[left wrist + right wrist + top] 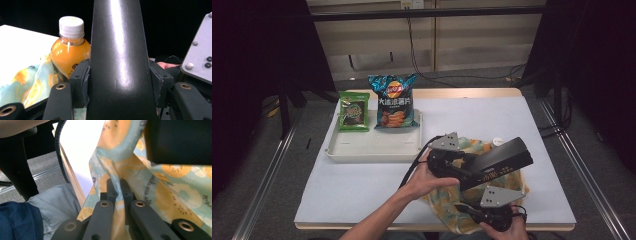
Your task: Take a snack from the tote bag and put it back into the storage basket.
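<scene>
1. Left gripper view: my left gripper [120,82] is clamped on a long black glossy box [117,50], pads [81,80] pressed to both its side faces. Can't tell what's in the box. Grip looks square, no visible slip.
2. Right gripper view: my right gripper [116,185] is pinched tight on a fold of the fruit-print cloth bag [172,182], fabric running up between the closed jaws. That's the bag's near edge, at the table's front.
3. High view: the box [497,162] lies tilted across the bag [447,200], left gripper [443,162] on its near end, far end out toward the right. Right gripper [492,210] sits below it at the table edge.
4. An orange juice bottle with a white cap [70,50] stands upright in the bag just beside the box. Main collision risk, I'd say.
5. My read of the step: getting the box into the bag. To do it well: pull the pinched edge toward me and up so the mouth gapes, then feed the box in lengthwise, on the side away from the bottle.
6. Keep the box low and slow; fabric snagging a corner is likely.
7. Tray [362,150] with the blue chip bag [393,100] and green snack packet [353,111] is well apart, back left. Not in play.
</scene>
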Demonstrator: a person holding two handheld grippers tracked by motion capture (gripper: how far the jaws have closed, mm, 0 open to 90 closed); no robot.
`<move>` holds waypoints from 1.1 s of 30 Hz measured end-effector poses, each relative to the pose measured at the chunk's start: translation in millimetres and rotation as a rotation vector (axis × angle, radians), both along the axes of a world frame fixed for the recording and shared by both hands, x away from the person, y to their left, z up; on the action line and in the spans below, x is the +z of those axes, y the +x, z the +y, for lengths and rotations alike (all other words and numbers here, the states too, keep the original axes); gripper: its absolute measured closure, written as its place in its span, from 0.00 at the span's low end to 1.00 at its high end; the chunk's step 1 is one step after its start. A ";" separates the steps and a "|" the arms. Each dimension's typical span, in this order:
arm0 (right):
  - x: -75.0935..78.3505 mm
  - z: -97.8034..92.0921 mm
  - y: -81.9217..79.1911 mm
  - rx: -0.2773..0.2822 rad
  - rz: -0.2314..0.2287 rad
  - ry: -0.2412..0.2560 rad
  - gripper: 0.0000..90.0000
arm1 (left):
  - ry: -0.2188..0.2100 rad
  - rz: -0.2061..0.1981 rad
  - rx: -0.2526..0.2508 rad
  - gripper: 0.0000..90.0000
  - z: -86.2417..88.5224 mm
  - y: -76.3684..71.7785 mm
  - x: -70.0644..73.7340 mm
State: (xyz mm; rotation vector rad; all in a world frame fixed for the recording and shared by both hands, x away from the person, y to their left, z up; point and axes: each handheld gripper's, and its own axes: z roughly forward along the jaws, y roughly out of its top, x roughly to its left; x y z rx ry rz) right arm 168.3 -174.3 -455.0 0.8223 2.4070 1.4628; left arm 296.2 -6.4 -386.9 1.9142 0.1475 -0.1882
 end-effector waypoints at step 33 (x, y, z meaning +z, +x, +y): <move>-6.0 5.5 1.9 0.065 0.033 -0.054 1.00 | 0.003 0.011 0.006 0.48 -17.0 5.8 17.6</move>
